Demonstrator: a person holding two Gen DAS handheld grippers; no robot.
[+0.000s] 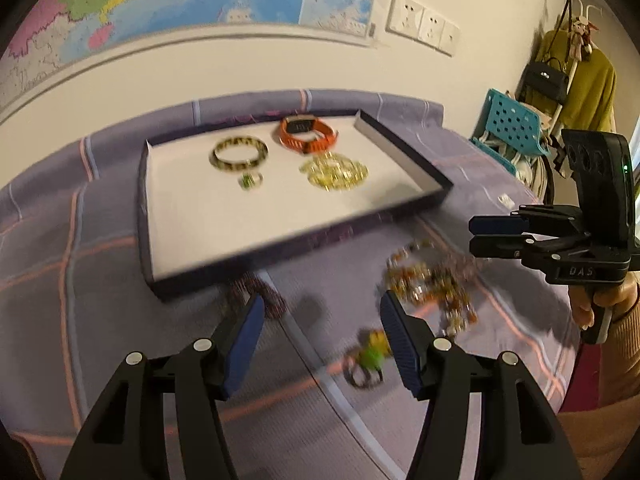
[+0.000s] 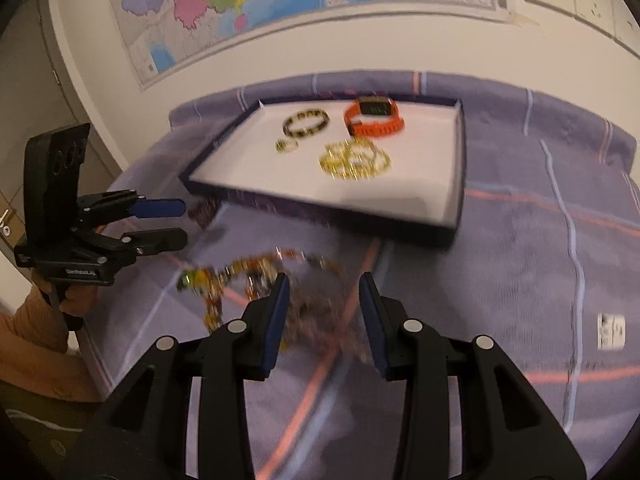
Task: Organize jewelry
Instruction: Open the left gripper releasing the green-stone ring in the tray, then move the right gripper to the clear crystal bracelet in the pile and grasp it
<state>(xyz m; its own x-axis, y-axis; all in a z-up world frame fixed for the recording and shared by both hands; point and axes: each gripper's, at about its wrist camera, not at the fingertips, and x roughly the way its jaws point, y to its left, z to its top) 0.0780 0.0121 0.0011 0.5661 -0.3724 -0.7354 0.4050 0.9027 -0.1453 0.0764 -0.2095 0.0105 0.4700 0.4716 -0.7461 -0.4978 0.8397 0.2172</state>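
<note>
A dark tray (image 1: 404, 142) with a white lining holds a patterned bangle (image 1: 239, 154), an orange watch (image 1: 306, 136), a gold chain (image 1: 334, 171) and a small ring (image 1: 251, 181). In front of it on the cloth lie a blurred amber bead necklace (image 1: 432, 280), a green and yellow piece (image 1: 370, 356) and a dark beaded bracelet (image 1: 256, 292). My left gripper (image 1: 322, 312) hovers open over the cloth between them, holding nothing. My right gripper (image 2: 322, 288) is open and empty above the amber necklace (image 2: 240, 276). Each gripper shows in the other's view: right gripper (image 1: 472, 235), left gripper (image 2: 183, 222).
A purple checked cloth (image 2: 520, 260) covers the surface, with a white label (image 2: 611, 332) at the right. Behind are a wall map (image 1: 160, 0), sockets (image 1: 424, 24), a teal chair (image 1: 512, 124) and a rack with a bag and coat (image 1: 576, 80).
</note>
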